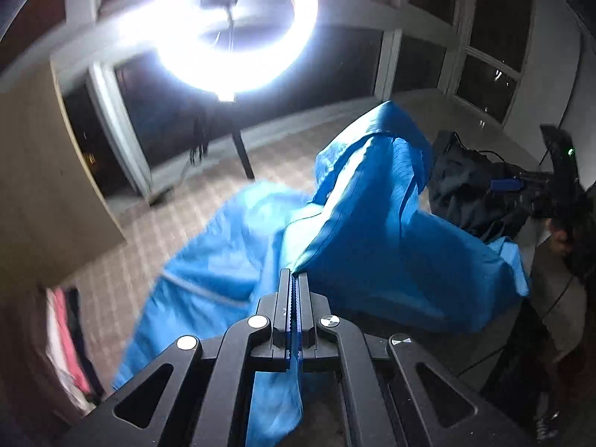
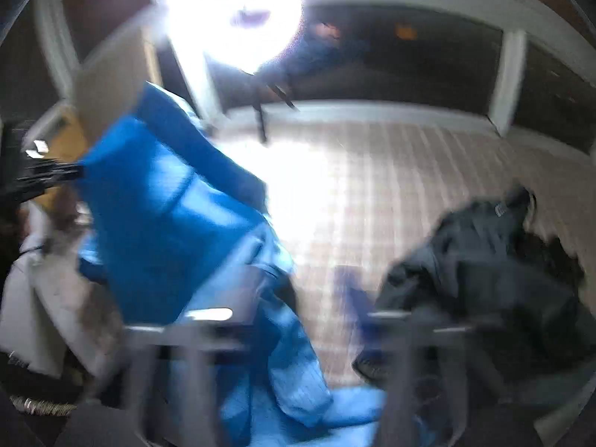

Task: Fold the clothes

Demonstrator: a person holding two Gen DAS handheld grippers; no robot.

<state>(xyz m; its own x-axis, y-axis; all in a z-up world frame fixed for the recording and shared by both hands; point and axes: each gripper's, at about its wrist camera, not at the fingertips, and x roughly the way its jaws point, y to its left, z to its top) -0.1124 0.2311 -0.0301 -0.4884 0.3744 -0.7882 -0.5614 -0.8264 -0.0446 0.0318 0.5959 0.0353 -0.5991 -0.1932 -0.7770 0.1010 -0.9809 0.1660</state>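
In the left wrist view, the left gripper (image 1: 297, 279), black with ribbed pads, has its two fingers pressed together on an edge of the bright blue, thin, finely striped garment (image 1: 380, 231). Cloth passes between the pads and hangs below them toward 6 o'clock. From the pinch, the garment rises in a lifted fold toward 1 o'clock, while another part lies spread on the checked beige bench (image 1: 156, 246) toward 9 o'clock. At 3 o'clock, past the raised fold, the right gripper (image 1: 521, 182) shows as a black frame with a blue part, held at the garment's far side; from here I cannot tell how its fingers stand. Behind the fold sits a crumpled dark navy garment (image 1: 465, 193). At 8 o'clock a stack of pink and dark folded clothes (image 1: 67, 339) shows at the frame's edge. At 12 o'clock a glaring white ring light (image 1: 238, 29) on a black stand shines before dark windows.

The right wrist view is heavily blurred. Its own gripper appears only as grey smears across the bottom, so its opening cannot be told. The blue garment (image 2: 167, 216) hangs from 10 o'clock down to 6 o'clock, the dark garment (image 2: 484, 260) lies at 4 o'clock on the bench (image 2: 391, 186), and the left gripper (image 2: 48, 177) is at 9 o'clock.
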